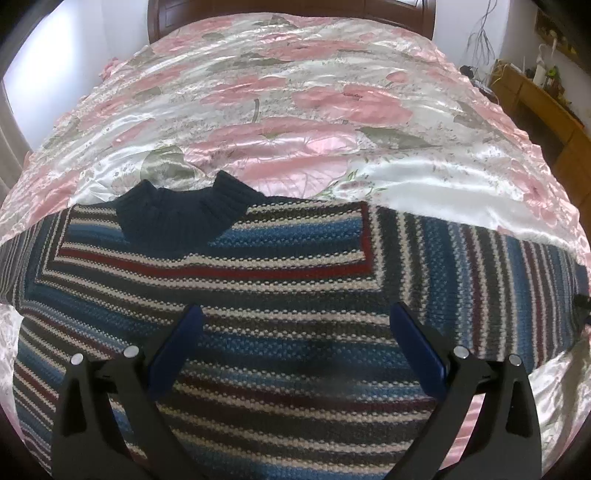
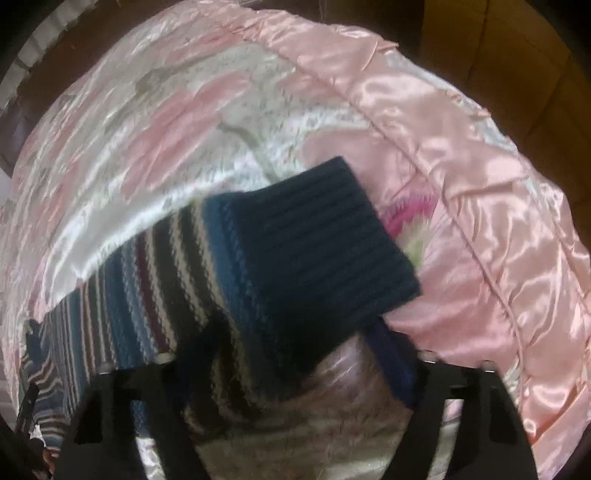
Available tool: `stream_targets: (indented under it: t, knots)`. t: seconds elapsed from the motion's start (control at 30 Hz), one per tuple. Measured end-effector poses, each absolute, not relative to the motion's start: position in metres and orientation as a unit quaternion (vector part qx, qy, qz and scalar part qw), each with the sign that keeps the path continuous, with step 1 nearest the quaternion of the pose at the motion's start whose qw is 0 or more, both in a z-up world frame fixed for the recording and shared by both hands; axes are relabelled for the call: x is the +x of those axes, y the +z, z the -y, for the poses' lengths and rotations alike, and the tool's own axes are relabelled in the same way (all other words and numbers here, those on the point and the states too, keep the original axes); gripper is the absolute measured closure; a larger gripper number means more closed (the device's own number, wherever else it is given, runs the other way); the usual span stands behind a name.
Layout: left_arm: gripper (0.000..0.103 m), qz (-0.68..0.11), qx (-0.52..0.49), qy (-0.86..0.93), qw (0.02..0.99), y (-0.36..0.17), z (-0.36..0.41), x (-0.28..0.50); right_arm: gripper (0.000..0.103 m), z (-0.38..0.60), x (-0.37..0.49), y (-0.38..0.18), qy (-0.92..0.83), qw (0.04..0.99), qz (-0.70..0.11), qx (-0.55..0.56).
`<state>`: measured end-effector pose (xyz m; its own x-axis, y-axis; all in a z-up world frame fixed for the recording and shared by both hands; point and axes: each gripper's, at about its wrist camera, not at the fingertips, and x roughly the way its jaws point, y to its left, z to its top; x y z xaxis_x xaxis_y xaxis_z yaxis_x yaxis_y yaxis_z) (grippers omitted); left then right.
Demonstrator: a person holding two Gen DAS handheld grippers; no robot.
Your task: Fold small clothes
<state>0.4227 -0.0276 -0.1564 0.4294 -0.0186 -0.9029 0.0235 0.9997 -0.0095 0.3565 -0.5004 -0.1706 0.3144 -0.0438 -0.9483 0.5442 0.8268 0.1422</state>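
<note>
Striped knit in blue, cream, maroon and dark grey fills the left wrist view, where a small sweater (image 1: 288, 295) is spread flat on a pink floral satin bedspread (image 1: 295, 103), its navy ribbed collar (image 1: 184, 218) pointed toward the dark wooden headboard (image 1: 288, 11). The left gripper (image 1: 297, 314) is held low over the sweater's body, tilted forward and down, its blue-padded fingers (image 1: 177, 347) set wide apart with nothing between them. One sleeve is stretched out to the right, where a wooden cabinet (image 1: 543, 110) is seen beside the bed. In the blurred right wrist view, the sleeve's navy ribbed cuff (image 2: 321, 240) is seen raised over the bedspread near its pink quilted border (image 2: 461, 155), and the right gripper (image 2: 295, 343) is angled down along the sleeve. The fabric is draped across and between its fingers, though a firm pinch cannot be confirmed through the blur.
</note>
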Motion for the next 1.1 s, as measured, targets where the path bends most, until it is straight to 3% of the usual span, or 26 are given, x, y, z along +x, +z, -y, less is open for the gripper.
stream_targets:
  t: [0.1,0.17,0.4,0.63,1.03,1.1]
  knots:
    - [0.003,-0.53,0.009,-0.003,0.848,-0.158,0.014,0.425,0.079,0.5,0.36,-0.163,-0.177,0.79,-0.542,0.226]
    - [0.003,-0.529,0.008,0.008,0.849,-0.158,0.001,0.427,0.086,0.493,0.364,-0.156,-0.173,0.799,-0.533,0.217]
    - [0.003,-0.526,0.003,0.04,0.85,-0.149,-0.046,0.433,0.088,0.419,0.367,-0.11,-0.175,0.854,-0.484,0.074]
    - [0.003,-0.529,-0.012,0.045,0.847,-0.14,-0.082,0.436,0.088,0.318,0.382,-0.092,-0.1,0.879,-0.466,0.027]
    - [0.003,-0.537,-0.032,0.047,0.842,-0.143,-0.12,0.432,0.088,0.151,0.406,-0.14,0.02,0.863,-0.504,-0.016]
    - [0.003,-0.538,-0.033,0.043,0.841,-0.143,-0.119,0.431,0.085,0.142,0.408,-0.152,0.037,0.855,-0.518,-0.006]
